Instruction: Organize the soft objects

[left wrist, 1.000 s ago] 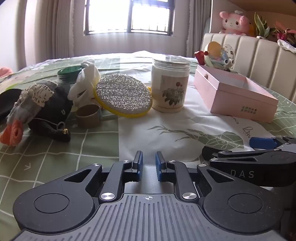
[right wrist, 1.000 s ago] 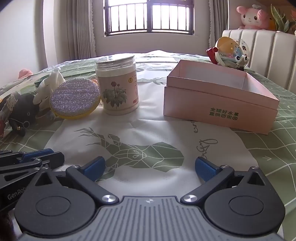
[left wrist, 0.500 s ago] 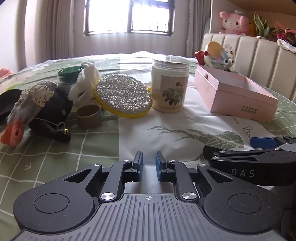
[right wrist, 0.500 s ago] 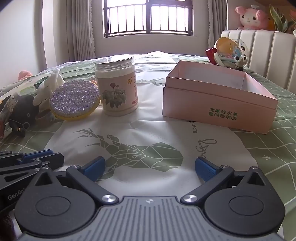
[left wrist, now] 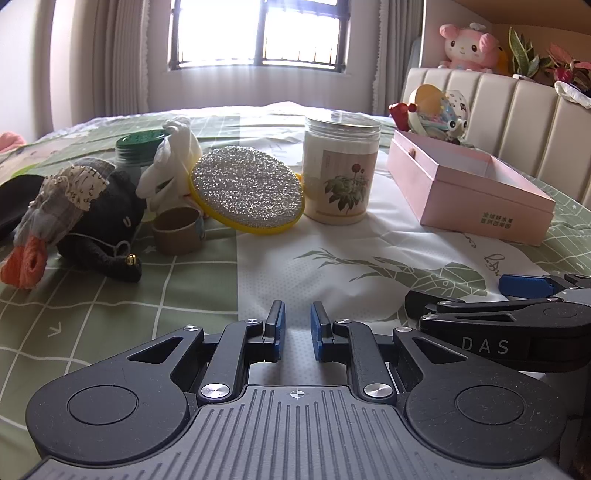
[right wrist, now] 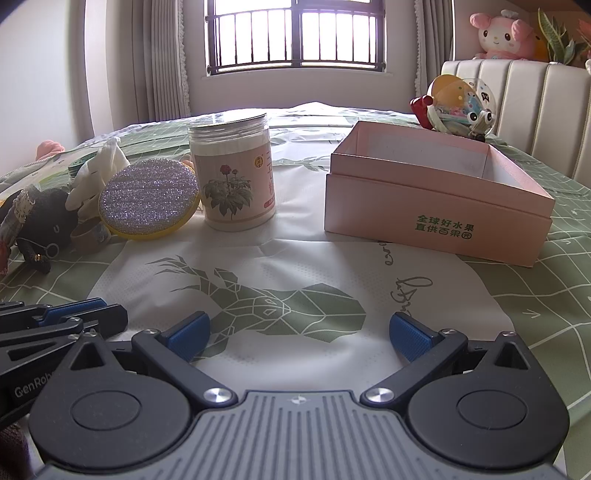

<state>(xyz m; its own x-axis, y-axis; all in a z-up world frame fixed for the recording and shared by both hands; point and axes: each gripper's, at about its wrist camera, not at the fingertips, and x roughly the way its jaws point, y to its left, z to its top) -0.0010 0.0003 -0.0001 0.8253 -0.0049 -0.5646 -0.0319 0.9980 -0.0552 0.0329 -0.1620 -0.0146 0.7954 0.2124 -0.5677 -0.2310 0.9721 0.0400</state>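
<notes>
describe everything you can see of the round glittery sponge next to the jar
The round sponge is a flat disc with a silvery, glittery mesh face and a yellow foam backing that shows as a rim along its lower edge. It stands tilted on its edge on the green bedspread, face turned toward the cameras. Its right edge meets or overlaps the floral-label jar; whether it leans on the jar cannot be told. The white glove lies against its left side, and a cardboard tape roll sits just in front. Nothing grips it.

Home bedroom, bed w/ green patterned bedspread [right wrist: 535,295], padded cream headboard [left wrist: 517,110], pink plush bunny [right wrist: 498,35] & potted plants [left wrist: 524,55] on ledge behind it, barred window [right wrist: 295,37] w/ curtains [left wrist: 122,55] at far end
</notes>
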